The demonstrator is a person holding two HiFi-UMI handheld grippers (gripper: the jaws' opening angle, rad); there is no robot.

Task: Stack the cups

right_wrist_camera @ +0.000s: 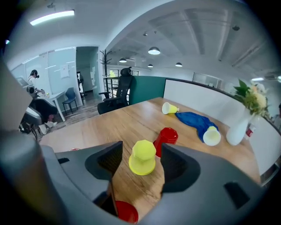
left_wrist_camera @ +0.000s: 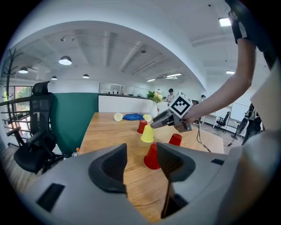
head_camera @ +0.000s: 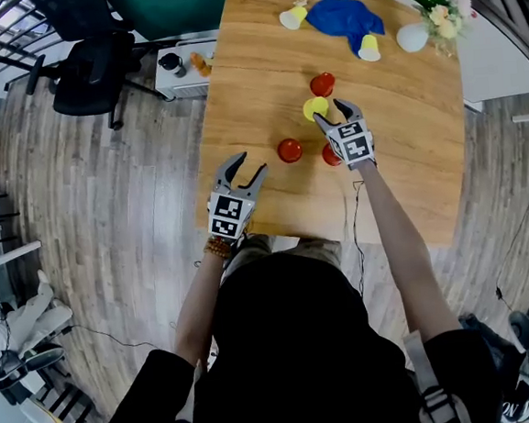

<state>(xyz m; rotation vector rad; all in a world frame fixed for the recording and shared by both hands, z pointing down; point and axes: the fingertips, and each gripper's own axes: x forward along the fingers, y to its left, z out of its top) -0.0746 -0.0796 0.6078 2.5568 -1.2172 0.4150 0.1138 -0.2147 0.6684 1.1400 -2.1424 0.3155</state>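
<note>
Hovering over the near left corner of the wooden desk (head_camera: 253,78), the left gripper (head_camera: 245,169) holds its fingers (left_wrist_camera: 109,169) wide apart with nothing gripped. Its cube shows black-and-white square markers. At its 1 o'clock, a short way off, an upside-down red cup (head_camera: 289,150) stands alone; in the left gripper view it shows in the gap beyond the fingers.

At 3 o'clock of that cup, a second red cup (head_camera: 331,157) sits partly under the right gripper (head_camera: 334,112), whose cube bears markers of the same kind. The right gripper's fingers (right_wrist_camera: 178,169) are spread wide. An upside-down yellow cup (right_wrist_camera: 142,158) stands in the gap between them, with the pads clear of its sides. Just past it, at 1 o'clock, a third red cup (head_camera: 322,85) also stands mouth down.

Farther on lies a crumpled blue cloth (head_camera: 344,17). A tipped yellow cup (head_camera: 293,15) lies at its 9 o'clock and another tipped cup (head_camera: 369,48) at its 5 o'clock. A white vase (head_camera: 412,37) of flowers stands at the cloth's 4 o'clock, near the far desk corner. Off the desk at 10 o'clock, a black office chair (head_camera: 95,64) sits on the floor.
</note>
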